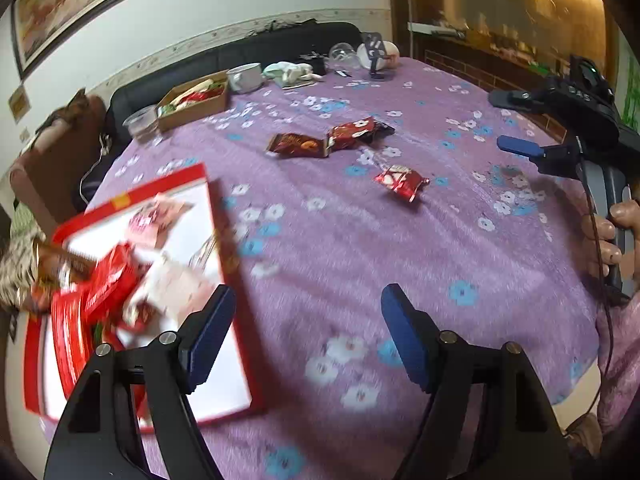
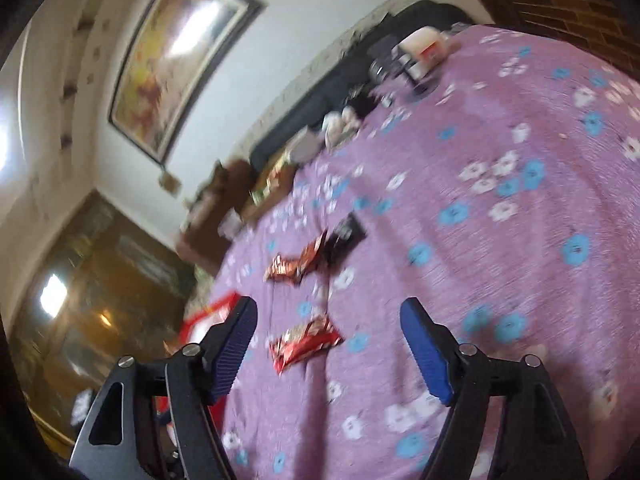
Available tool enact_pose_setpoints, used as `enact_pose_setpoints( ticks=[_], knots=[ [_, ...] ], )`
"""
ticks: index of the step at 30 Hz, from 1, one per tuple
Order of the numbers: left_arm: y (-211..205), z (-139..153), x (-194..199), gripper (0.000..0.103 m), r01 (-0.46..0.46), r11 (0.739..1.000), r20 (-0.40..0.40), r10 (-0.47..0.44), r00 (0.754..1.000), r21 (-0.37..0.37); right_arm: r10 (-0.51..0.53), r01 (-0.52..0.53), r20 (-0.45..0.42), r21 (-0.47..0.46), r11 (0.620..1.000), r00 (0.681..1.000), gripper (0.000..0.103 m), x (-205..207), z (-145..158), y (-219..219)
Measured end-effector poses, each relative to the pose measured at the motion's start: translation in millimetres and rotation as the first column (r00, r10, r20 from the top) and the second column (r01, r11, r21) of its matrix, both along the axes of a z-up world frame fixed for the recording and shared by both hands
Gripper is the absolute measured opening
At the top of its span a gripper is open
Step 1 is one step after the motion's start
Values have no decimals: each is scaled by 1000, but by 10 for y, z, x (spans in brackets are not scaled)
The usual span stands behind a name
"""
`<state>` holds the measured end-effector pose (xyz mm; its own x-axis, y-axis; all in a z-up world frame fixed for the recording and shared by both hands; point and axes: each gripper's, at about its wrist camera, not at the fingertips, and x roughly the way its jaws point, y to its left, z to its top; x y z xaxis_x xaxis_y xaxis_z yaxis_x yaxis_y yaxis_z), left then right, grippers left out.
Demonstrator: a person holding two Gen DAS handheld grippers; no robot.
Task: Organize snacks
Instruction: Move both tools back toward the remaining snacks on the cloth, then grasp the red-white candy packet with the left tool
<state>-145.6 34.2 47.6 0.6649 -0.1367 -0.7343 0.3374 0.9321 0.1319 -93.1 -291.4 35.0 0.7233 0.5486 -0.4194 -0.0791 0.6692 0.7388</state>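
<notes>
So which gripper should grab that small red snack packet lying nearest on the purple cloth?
Probably the right gripper: its open jaws already frame the small red packet. The left gripper sits beside the red box.

Right tongs (image 2: pixel 328 344) gape, empty; red snack packet (image 2: pixel 306 343) lies between.

Both the left gripper (image 1: pixel 308 336) and the right gripper (image 2: pixel 328 348) have black angular arms, silver screws and ribbed blue pads (image 1: pixel 208 340). The right one's grey handle trails a thin black cable (image 1: pixel 600 280). A purple sleeve (image 1: pixel 620 344) shows.
</notes>
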Motion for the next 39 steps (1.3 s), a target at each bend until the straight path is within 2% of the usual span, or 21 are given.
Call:
enact_pose_setpoints(
  ticks=[4, 6, 8, 11, 14, 21, 24, 26, 27, 28, 31, 35, 39],
  knots=[
    [-215, 71, 219, 75, 34, 999, 20, -35, 999, 28, -24, 21, 21, 132, 991, 999, 79, 6, -184, -239],
    [-355, 112, 360, 75, 59, 998, 30, -60, 998, 32, -22, 13, 54, 162, 987, 998, 83, 7, -172, -279],
    [-496, 132, 486, 75, 94, 995, 29, -95, 995, 28, -10, 0, 50, 184, 983, 999, 86, 32, -193, -296],
    [-731, 116, 676, 75, 152, 988, 11, -152, 988, 30, 15, -21, 35, 192, 981, 999, 86, 63, -213, -269],
    [-963, 26, 839, 75, 216, 974, -20, -215, 976, 75, 26, -33, 33, 208, 978, 999, 86, 62, -220, -262],
    [-1284, -259, 1028, 75, 363, 914, -132, -343, 930, 182, 33, -34, 12, 250, 968, 999, 86, 88, -288, -281],
    [-1280, -301, 1063, 74, 364, 914, -139, -343, 929, 178, 37, -38, 12, 245, 969, 999, 86, 80, -286, -271],
    [-1233, -318, 1084, 59, 359, 925, -147, -340, 929, 127, 38, -40, 11, 239, 970, 999, 86, 83, -280, -257],
    [-1208, -339, 1101, 43, 353, 930, -161, -335, 928, 99, 38, -40, 12, 237, 971, 999, 86, 82, -279, -255],
    [-1201, -357, 1108, 35, 350, 933, -171, -331, 928, 89, 39, -41, 13, 238, 971, 999, 86, 83, -278, -252],
    [-1168, -370, 1080, 27, 335, 941, -155, -324, 933, 49, 34, -35, 11, 241, 970, 999, 86, 84, -288, -254],
    [-1075, -345, 1008, 25, 293, 956, -121, -288, 950, 23, 23, -25, 9, 243, 970, 1000, 86, 83, -294, -257],
    [-808, -255, 908, 24, 209, 977, -85, -213, 973, -44, 43, -42, -1, 200, 979, 999, 86, 115, -268, -178]
  ],
)
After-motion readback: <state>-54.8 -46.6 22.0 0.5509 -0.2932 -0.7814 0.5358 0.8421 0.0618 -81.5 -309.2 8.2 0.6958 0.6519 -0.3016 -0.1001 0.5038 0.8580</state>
